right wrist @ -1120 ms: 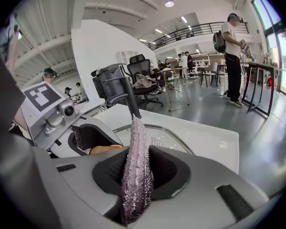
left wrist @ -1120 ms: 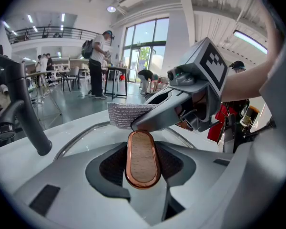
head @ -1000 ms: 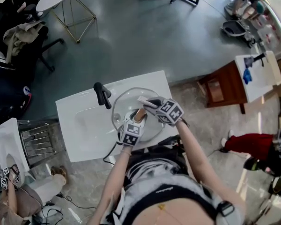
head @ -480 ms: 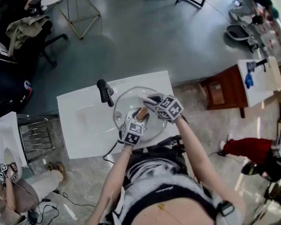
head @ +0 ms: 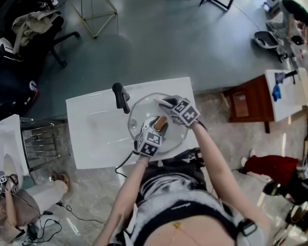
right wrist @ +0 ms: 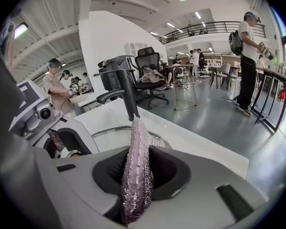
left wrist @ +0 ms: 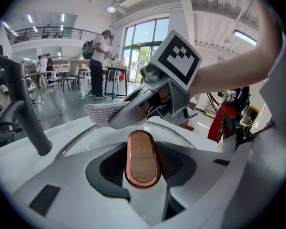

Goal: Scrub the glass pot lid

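White sink [head: 92,132] holds the glass lid [head: 142,111].
Left gripper [head: 158,125], above the lid, clamps its wooden knob [left wrist: 142,159]; right gripper [head: 163,104], just beyond, pinches a scourer [right wrist: 136,171] over the lid's far side. Black tap [head: 121,96] stands left of both; grey floor [head: 159,40] lies beyond.

I see glass pot lid [head: 141,110] over sink [head: 92,132], wooden knob [left wrist: 142,159] up; silvery mesh cloth [right wrist: 136,171] near far rim.

Black-and-white top [head: 180,203], dark wristband [head: 246,228], grey left gripper [head: 158,124] and right gripper [head: 162,103], black-and-white marker cubes [head: 150,143], black cable [head: 124,161]
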`<state>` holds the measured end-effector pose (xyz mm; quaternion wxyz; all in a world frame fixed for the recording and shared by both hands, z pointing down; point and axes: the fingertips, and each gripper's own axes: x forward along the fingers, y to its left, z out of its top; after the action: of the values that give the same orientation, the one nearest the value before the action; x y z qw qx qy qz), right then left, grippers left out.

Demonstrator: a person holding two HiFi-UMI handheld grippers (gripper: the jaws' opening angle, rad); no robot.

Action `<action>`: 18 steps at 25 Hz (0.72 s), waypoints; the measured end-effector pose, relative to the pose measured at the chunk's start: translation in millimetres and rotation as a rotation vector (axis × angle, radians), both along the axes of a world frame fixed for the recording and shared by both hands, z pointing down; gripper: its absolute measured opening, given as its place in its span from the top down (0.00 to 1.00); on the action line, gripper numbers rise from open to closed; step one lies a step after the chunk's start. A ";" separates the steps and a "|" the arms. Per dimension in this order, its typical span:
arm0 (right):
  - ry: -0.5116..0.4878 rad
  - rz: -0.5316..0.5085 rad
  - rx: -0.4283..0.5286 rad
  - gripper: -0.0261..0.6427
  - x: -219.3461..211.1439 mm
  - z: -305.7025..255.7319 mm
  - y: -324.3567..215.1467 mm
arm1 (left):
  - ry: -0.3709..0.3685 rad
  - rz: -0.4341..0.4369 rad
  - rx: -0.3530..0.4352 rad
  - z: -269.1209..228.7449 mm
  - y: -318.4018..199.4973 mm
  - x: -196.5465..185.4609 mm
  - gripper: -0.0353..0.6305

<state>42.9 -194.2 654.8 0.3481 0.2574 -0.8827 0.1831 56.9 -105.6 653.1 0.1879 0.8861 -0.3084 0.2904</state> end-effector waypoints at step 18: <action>0.032 -0.151 -0.027 0.82 -28.3 -2.5 12.8 | -0.001 0.004 -0.004 1.3 1.1 -0.9 0.69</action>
<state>14.6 -181.4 652.3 0.3783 0.1883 -0.8914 0.1639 56.0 -104.5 654.4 0.1891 0.8863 -0.3060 0.2918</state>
